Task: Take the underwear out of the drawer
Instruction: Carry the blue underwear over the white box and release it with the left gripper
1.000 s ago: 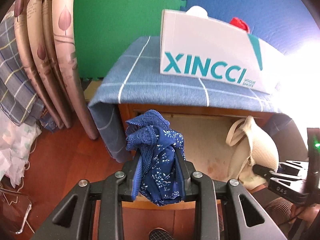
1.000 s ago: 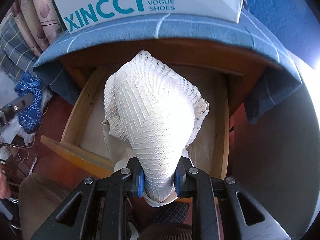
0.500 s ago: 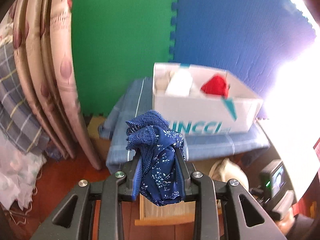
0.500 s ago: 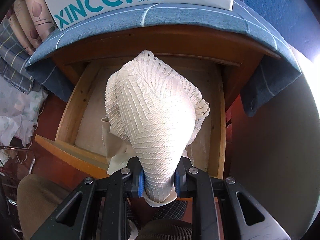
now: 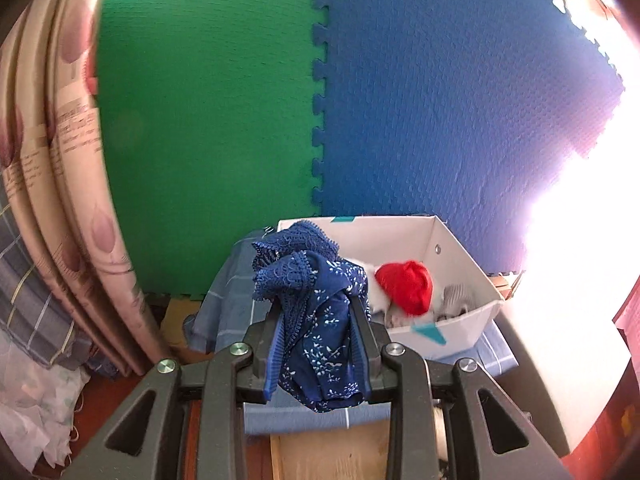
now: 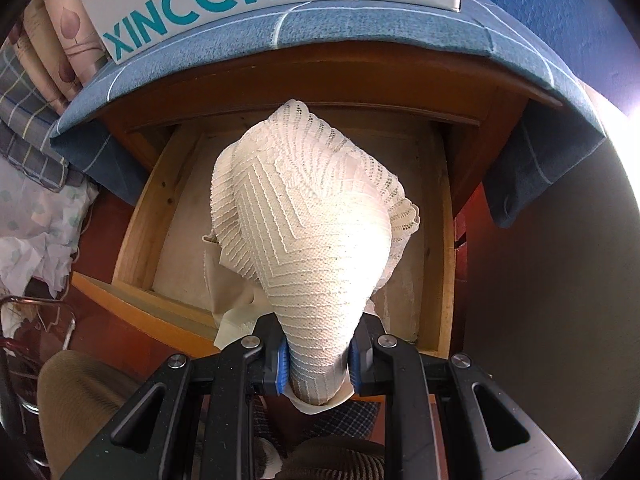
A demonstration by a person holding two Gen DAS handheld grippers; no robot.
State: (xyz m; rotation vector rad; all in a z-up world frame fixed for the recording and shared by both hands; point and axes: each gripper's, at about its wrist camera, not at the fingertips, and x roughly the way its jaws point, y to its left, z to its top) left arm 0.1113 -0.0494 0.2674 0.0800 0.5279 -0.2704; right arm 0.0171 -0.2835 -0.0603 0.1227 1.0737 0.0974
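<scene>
The left claw (image 5: pixel 316 344) is clamped on a navy underwear piece (image 5: pixel 320 320), which bunches up between its fingers with a scalloped lace edge spilling over the top and a small white floral print lower down. Just beyond and to the right of this claw sits an open white shoe box (image 5: pixel 460 280) on the blue checked cloth (image 5: pixel 228 300) that covers the desk; inside it lie a red garment (image 5: pixel 408 286) and some pale and grey ones. By the look of it, this piece is out of the drawer and close to being dropped into the box.

The right claw (image 6: pixel 318 356) is closed tight on a cream lace garment (image 6: pixel 312 224), a padded, ribbed piece with a zigzag knit and a frilled rim, rising up from between the fingers. Directly beyond it lies the open wooden drawer (image 6: pixel 136 216), whose visible floor is bare apart from a cream strip of fabric trailing under the claw. This piece appears lifted clear but not yet carried away, so what remains is delivering both.
</scene>
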